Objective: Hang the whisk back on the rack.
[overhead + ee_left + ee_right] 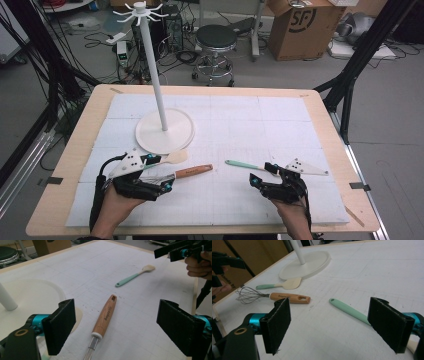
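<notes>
A whisk with a wooden handle (192, 171) (105, 316) (289, 297) lies on the white mat. My left gripper (162, 173) (120, 326) hovers open over its wire end, the handle lying below and between the jaws, untouched. Beside it, against the stand's base, lies a cream-headed spatula with a mint handle (175, 157) (279, 285). A second mint-handled spatula (242, 164) (135, 276) (348, 310) lies at the right. My right gripper (260, 171) (332, 323) stands open above its head end, and nothing is gripped.
A white hook stand with a tall pole (159, 85) rises from a round base (165, 132) (30, 297) (307, 263) at the mat's back left. The wooden table edge (75, 145) frames the mat. A stool (216, 37) and a cardboard box (300, 27) are on the floor beyond.
</notes>
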`<state>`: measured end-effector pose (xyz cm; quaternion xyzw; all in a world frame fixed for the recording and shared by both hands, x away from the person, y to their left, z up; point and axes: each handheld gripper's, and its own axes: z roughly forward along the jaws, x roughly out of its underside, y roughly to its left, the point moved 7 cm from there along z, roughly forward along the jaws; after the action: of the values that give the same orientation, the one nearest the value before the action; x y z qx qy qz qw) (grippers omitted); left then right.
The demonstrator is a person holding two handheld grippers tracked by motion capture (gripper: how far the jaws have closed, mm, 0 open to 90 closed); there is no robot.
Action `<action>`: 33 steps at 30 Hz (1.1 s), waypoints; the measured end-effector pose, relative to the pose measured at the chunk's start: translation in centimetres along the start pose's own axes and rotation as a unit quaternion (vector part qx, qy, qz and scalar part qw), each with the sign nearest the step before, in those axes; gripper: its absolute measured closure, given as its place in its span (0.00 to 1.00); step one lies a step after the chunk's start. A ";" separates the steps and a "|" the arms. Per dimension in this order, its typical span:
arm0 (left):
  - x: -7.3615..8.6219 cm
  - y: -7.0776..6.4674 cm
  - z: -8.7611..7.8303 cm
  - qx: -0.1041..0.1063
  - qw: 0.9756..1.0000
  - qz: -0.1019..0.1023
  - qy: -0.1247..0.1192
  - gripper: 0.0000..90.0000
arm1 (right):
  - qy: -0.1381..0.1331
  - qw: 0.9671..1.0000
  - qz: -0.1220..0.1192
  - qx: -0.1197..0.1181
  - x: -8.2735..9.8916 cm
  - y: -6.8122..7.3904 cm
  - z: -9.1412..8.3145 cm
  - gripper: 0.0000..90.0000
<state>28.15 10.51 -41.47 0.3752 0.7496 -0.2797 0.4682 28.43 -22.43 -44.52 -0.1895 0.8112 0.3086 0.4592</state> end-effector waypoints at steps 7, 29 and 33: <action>-0.7 0.9 1.0 0.001 1.000 0.002 0.029 0.20 | -0.004 1.000 0.003 0.000 -0.1 -0.3 -0.2 0.20; 2.0 2.2 4.7 0.044 0.982 0.018 0.185 0.35 | -0.006 1.000 0.003 0.012 -0.1 -0.7 -0.2 0.23; 2.6 2.5 5.3 0.045 0.978 0.016 0.202 0.40 | -0.011 1.000 0.004 0.013 -0.2 -0.8 -0.3 0.23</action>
<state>32.12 8.60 -46.18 0.4563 0.8095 -0.2236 0.2941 28.83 -23.23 -44.54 -0.1769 0.8107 0.3023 0.4691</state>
